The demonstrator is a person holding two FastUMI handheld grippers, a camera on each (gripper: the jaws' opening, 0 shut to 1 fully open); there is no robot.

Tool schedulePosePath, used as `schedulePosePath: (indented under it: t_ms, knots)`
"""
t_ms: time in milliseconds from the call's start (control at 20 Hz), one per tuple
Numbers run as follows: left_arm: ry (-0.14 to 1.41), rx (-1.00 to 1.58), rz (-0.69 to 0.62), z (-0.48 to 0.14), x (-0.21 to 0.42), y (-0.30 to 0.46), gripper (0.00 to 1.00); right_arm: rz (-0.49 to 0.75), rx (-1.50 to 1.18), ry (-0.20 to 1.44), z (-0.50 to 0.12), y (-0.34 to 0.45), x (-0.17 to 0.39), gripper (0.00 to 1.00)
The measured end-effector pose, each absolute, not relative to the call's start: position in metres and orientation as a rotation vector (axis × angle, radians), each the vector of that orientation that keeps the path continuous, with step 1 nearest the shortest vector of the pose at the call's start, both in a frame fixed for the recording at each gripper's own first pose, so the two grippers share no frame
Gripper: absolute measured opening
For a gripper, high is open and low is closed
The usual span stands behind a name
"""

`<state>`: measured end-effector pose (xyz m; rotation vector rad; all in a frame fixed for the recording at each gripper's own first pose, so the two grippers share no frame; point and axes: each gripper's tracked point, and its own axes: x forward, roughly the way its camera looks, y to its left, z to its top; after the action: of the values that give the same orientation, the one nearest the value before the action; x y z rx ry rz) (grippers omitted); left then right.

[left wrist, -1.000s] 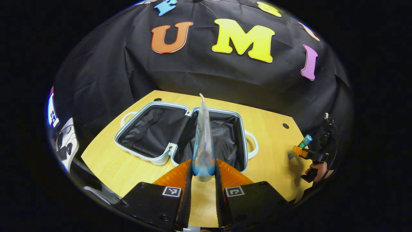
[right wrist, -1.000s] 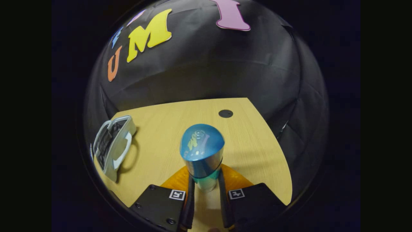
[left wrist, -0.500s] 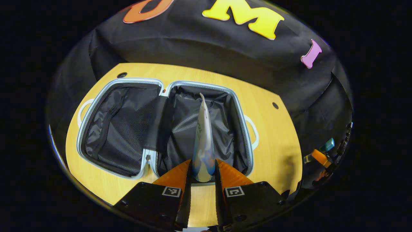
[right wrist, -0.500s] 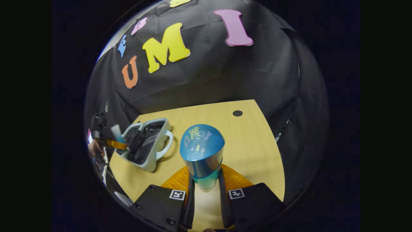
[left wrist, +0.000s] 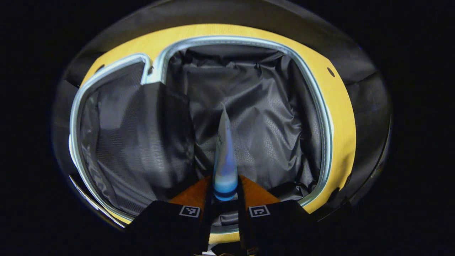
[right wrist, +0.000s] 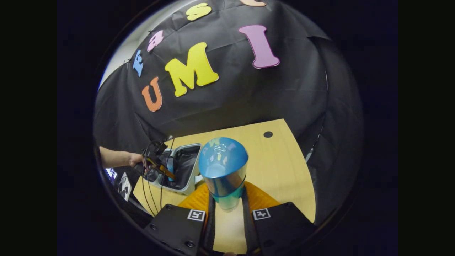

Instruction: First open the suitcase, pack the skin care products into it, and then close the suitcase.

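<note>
The pale-blue suitcase [left wrist: 328, 142] lies open on the wooden table, both halves lined in dark fabric. My left gripper [left wrist: 224, 199] is shut on a white-and-blue tube [left wrist: 224, 156], held low over the right half. In the right gripper view my right gripper [right wrist: 227, 209] is shut on a bottle with a shiny blue cap [right wrist: 223, 161], held above the table. Farther left there, the suitcase [right wrist: 192, 169] shows with the left gripper [right wrist: 161, 169] and tube over it, held by a hand [right wrist: 135, 160].
The wooden table [right wrist: 277, 167] has a dark round hole [right wrist: 268, 134] near its far edge. A divider flap [left wrist: 163, 124] lies between the suitcase halves. Cables hang from the left gripper at the table's left edge.
My left gripper has dropped down and forward with the tube, now close over the suitcase's right half. My right gripper has lifted and turned left with the bottle.
</note>
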<state>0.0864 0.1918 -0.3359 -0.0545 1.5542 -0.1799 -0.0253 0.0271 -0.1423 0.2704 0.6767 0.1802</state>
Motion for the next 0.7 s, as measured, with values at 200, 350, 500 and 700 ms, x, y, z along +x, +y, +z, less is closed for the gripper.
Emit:
schedulePosePath:
  t_ms: [200, 350, 500, 700]
  knots:
    - [1.618, -0.066, -0.144, -0.343, 0.089, 0.191, 0.35, 0.187, 0.246, 0.672, -0.137, 0.027, -0.036, 0.32]
    - [1.628, -0.065, -0.124, -0.346, 0.091, 0.189, 0.48, 0.232, 0.229, 0.663, -0.128, 0.04, -0.036, 0.31]
    - [1.599, -0.095, -0.134, -0.345, 0.092, 0.184, 0.43, 0.295, 0.216, 0.648, -0.12, 0.062, -0.027, 0.31]
    - [1.54, -0.123, -0.136, -0.325, 0.088, 0.175, 0.82, 0.41, 0.205, 0.645, -0.109, 0.109, -0.012, 0.31]
